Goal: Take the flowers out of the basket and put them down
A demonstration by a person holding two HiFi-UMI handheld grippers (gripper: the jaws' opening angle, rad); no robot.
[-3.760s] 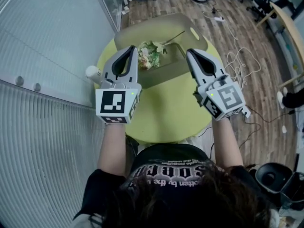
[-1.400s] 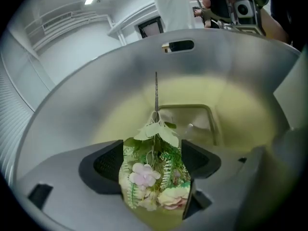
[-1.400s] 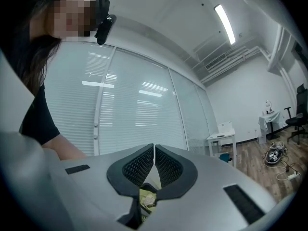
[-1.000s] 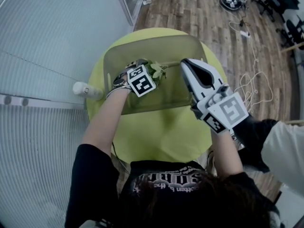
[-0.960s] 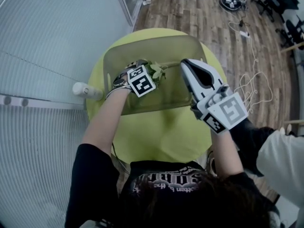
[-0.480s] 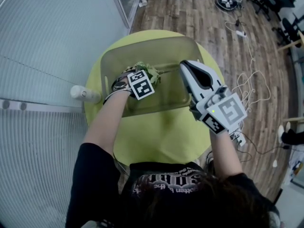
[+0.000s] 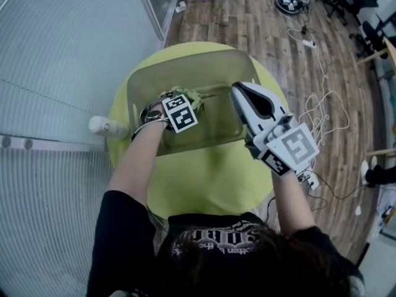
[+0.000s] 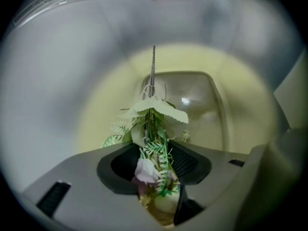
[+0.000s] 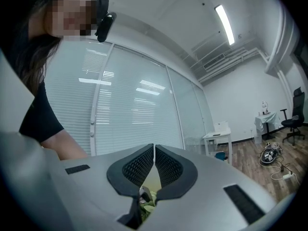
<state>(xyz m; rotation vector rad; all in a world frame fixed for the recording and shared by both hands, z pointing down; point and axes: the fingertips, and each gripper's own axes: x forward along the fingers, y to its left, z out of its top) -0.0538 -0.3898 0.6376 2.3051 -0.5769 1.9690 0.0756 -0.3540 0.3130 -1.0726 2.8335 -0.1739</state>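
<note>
Flowers (image 8: 153,129): small bunch w/ pale blooms & green leaves, not yet out. It lies inside the basket (image 7: 230,67), toward the basket's left half, w/ one thin stem running on toward the basket's far wall. I read the grab as low on the bunch, among blooms & leaves, prob. so the whole lot lifts as one instead of a single sprig pulling free. My left gripper (image 8: 155,150) has its jaws closing on the bunch. Petals & leaves fill the gap between the pads, so I judge it gripped or v. nearly so. Left arm pose: forearm comes in over the basket's near rim, wrist bent, tool tipped steeply down into the basket, marker cube facing up. My right gripper (image 9: 153,148) is clenched, tips touching, nothing between the pads. The green seen low in its gap is bg only. Right arm pose: forearm rises beside the basket's right side, and the tool angles up & away above the basket's right rim. I can't tell if it touches the rim. I'd guess it is parked there to leave the left tool room. The basket itself is a shallow, translucent olive tub w/ handle slots. It sits on a round yellow-green table (image 7: 210,178) that shows all round the basket, w/ the most bare space on the basket's near side, a likely spot to set the bunch down.
</note>
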